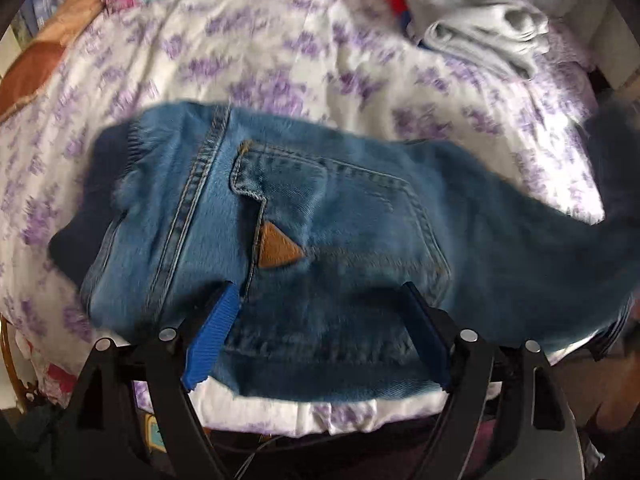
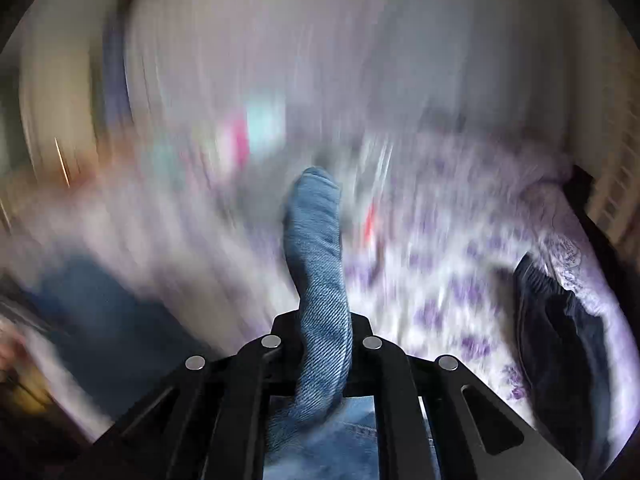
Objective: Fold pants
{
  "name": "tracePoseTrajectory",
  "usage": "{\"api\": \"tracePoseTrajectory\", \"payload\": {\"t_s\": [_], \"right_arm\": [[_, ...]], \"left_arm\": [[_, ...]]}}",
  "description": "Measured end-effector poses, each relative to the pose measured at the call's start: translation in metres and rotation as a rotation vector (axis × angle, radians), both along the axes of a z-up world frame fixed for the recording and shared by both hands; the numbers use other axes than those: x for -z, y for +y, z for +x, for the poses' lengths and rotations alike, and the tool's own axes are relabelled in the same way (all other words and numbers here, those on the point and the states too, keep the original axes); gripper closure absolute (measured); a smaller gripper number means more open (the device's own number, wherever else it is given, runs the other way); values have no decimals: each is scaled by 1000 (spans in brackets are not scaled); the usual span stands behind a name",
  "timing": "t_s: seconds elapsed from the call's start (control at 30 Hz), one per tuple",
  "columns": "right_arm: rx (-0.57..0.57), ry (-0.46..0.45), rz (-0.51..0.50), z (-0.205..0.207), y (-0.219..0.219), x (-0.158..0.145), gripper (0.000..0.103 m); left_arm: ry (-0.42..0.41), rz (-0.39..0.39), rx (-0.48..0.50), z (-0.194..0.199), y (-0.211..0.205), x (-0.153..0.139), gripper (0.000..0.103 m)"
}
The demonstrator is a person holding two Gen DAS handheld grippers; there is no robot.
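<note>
Right wrist: apparently one jeans [image 2: 320, 264], pinched.

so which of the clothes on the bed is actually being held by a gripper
The blue jeans: the right gripper is shut on a fold of their denim. The grey garment and the dark garment lie untouched on the bedsheet.

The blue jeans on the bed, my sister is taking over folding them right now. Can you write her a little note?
Left gripper: open, over the blue denim jeans, gripping nothing.
Right gripper: shut on a bunched strip of the jeans; its view is blurred.
The jeans lie back pocket up, on the white bedsheet with purple flowers.
Done: one end grabbed.
Left: make the fold, then smooth it flat.
</note>
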State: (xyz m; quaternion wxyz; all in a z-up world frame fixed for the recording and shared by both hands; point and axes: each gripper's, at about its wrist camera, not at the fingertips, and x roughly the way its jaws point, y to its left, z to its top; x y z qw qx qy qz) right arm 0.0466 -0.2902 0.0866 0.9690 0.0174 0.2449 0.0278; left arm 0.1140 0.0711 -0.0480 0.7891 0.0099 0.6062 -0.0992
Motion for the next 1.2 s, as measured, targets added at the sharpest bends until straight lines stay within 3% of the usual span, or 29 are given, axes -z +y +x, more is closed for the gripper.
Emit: {"api": "tracePoseTrajectory", "payload": {"t_s": [0.07,0.1,0.17,0.2,0.23,0.27,0.33,0.37,0.4,0.53,0.6,0.67,0.77,0.87,0.9,0.97,1.0,1.03,1.1,1.2], "right_arm": [[45,-118,134,-46,-24,8,91],[121,-109,219,-67,-38,41,89],[194,5,337,-69,-58,97,89],[244,117,464,-66,-76,139,89],[270,167,581,-67,-88,167,92],[262,119,638,-75,-91,179,92],[260,89,580,-78,-81,168,75],[238,79,592,-77,-79,163,56],[242,83,595,-76,-79,159,53],[311,95,666,-77,-104,158,56],[333,123,682,-72,-116,166,85],[327,144,738,-70,-129,171,89],[352,172,671,-79,-136,161,86],[446,172,553,-98,-137,136,63],[501,130,458,-110,-134,120,48],[602,-4,269,-132,-120,87,31],[582,-81,203,-135,-107,69,31],[505,-102,201,-127,-95,59,31],[229,-43,302,-83,-66,47,31],[-138,146,442,5,-4,52,31]], "left_arm": [[-25,-7,12,-1,-2,-3,23],[-20,-2,11,-1,-2,-3,22],[-11,4,13,1,-3,2,21],[-14,16,18,1,-5,4,21],[-19,33,23,0,-9,4,21],[-31,57,36,-3,-15,4,19],[-36,80,48,-5,-21,5,16],[-39,85,48,-4,-21,6,16],[-39,81,46,-4,-19,6,16],[-45,38,36,-5,-10,5,16],[-59,46,46,-7,-10,6,16],[-73,67,56,-8,-13,6,16],[-77,65,55,-9,-12,5,16],[-93,67,56,-14,-9,-3,21],[-103,63,59,-18,-8,-9,21],[-139,65,64,-27,-9,-25,21],[-135,43,65,-30,-10,-30,20],[-164,30,83,-34,-16,-39,20],[-190,22,109,-38,-31,-46,18],[-179,51,150,-45,-60,-31,17]]}}
